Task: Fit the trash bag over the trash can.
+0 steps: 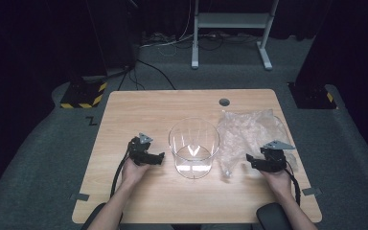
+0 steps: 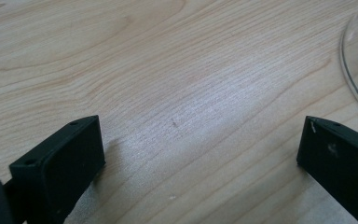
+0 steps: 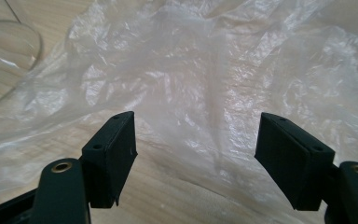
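Plastic bag (image 1: 249, 132) lies crumpled and see-through on the wooden table (image 1: 124, 201), just right of the clear round container (image 1: 194, 146) at the middle. Right gripper (image 1: 249, 160) sits at the bag's near edge, jaws spread wide (nothing between them). Left gripper (image 1: 162, 157), just left of the container, gapes wide too, over bare wood.

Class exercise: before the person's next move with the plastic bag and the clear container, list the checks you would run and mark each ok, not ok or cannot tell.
1. Right claw open, jaws wide apart: ok.
2. Right claw aimed at the plastic bag, bag ahead of the jaws: ok.
3. Left claw open, nothing between the jaws: ok.
4. Clear container upright between the two claws: ok.
5. Bag's opening located: cannot tell, the film is crumpled.
6. Container empty: ok as far as the high view shows.
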